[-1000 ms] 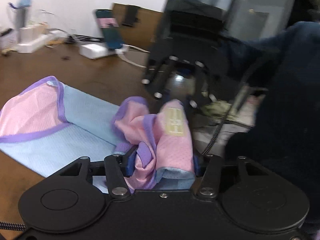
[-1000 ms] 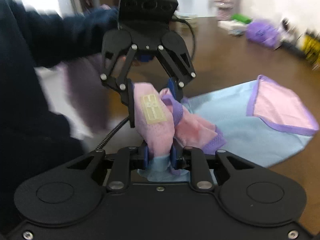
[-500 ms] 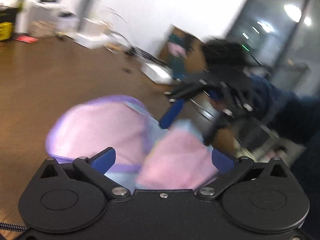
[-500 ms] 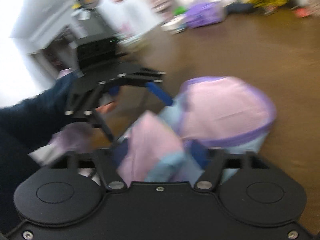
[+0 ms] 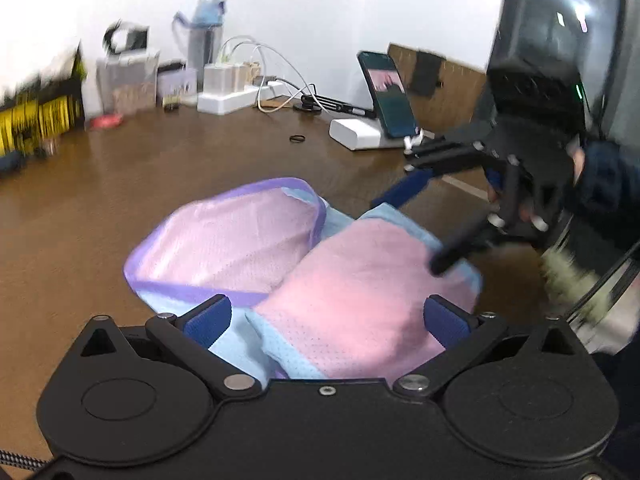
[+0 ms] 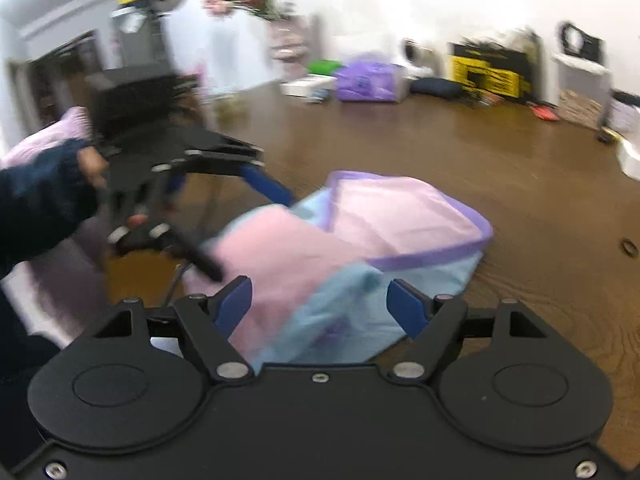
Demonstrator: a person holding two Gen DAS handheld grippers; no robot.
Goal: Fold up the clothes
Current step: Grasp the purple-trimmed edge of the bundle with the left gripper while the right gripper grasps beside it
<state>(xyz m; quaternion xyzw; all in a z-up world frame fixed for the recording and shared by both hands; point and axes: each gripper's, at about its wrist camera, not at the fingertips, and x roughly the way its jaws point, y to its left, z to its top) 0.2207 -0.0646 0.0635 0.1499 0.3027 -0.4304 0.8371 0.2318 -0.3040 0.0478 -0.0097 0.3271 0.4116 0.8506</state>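
A pink, light-blue and purple-trimmed mesh garment (image 5: 352,280) lies folded on the brown table (image 5: 120,184), its pink upper layer laid over the near part. My left gripper (image 5: 326,312) hangs open just above the garment's near edge, the cloth below its spread blue pads and not pinched. My right gripper (image 5: 424,224) stands open at the garment's right side, held by a hand in a dark sleeve. In the right wrist view the garment (image 6: 288,256) lies under my open right gripper (image 6: 322,304), and my left gripper (image 6: 240,224) is open at its left edge.
A phone on a stand (image 5: 386,94), a white box (image 5: 360,136), a power strip with cables (image 5: 232,96) and a small ring (image 5: 298,138) sit at the table's far side. A purple bag (image 6: 366,82) and a yellow box (image 6: 488,72) stand far off. Pale clothes (image 6: 60,280) lie at the left.
Both grippers held the bunched garment a second ago. They have let go and opened wide, and the garment now lies flat on the table with the pink layer folded over.
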